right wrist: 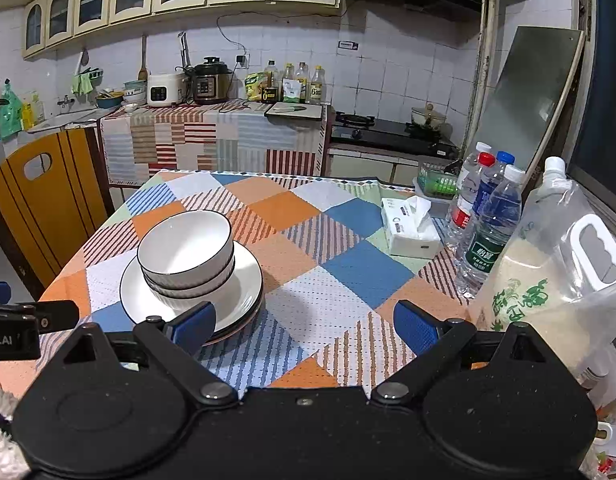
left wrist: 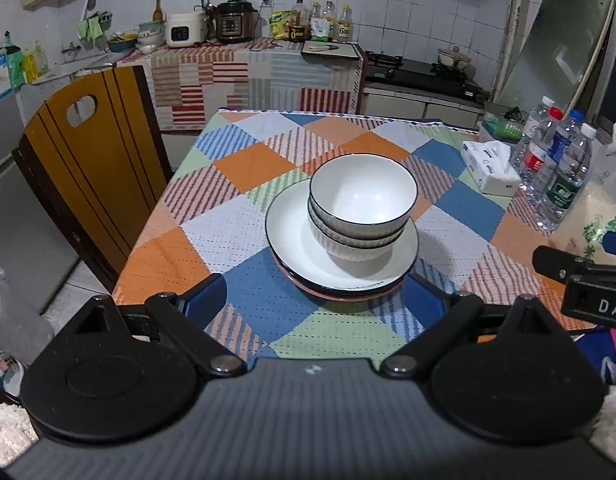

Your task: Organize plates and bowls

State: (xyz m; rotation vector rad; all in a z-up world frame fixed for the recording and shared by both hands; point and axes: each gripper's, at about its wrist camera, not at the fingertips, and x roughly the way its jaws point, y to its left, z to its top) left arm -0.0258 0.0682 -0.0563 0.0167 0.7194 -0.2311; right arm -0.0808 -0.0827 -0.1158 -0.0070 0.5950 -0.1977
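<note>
Left gripper (left wrist: 315, 300) spread wide, blue pads clear of everything, nothing between them; right gripper (right wrist: 305, 326) likewise released and empty, its left pad (right wrist: 195, 326) overlapping the plate rim in view, contact impossible to tell. Just ahead, on the patchwork tablecloth (left wrist: 247, 168), the whole stack: three nested bowls (left wrist: 362, 200) sitting in a white plate (left wrist: 342, 248), that plate resting on darker and pinkish plates (left wrist: 340, 294) beneath. Looks about finished, so most risk lies in leaving badly. Bowls seated toward the far side of the plate rather than centred, hence a likely tip or slide from any nudge to the near rim. A pad catching that rim on the way back probably drags the plates across the cloth, or bunches the cloth itself. Further right, tissue pack (right wrist: 410, 230), water bottles (right wrist: 488, 232) and a heavy rice bag (right wrist: 548, 280) crowded near the table edge: easily toppled by a wide swing of the right gripper. Beyond, only the chair (left wrist: 87, 184) and kitchen counter (left wrist: 243, 64), well apart.
</note>
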